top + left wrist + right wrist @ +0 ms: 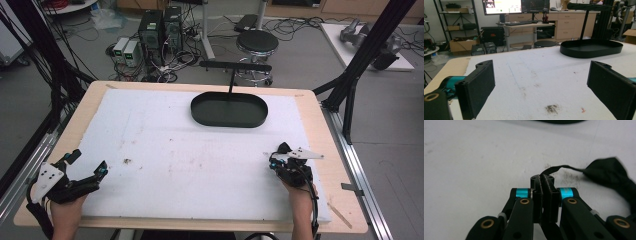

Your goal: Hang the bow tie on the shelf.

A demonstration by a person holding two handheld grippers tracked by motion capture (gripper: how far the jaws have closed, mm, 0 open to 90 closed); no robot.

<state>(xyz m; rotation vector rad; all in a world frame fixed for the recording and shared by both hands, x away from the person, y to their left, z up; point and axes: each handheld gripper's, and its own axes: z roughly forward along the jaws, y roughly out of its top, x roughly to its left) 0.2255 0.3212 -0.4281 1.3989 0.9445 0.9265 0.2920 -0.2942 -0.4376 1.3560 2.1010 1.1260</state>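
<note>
White foam pad over a wooden table, black oval tray at twelve o'clock, likely a drop spot; left gripper at seven, jaws wide apart, empty; right gripper at four, pinched together on a black strap, fabric trailing toward two.

A pale wooden table carries a white foam sheet over nearly its whole top; near the sheet's far edge sits a black oval tray; faint brown smudges mark the sheet toward the left.
</note>
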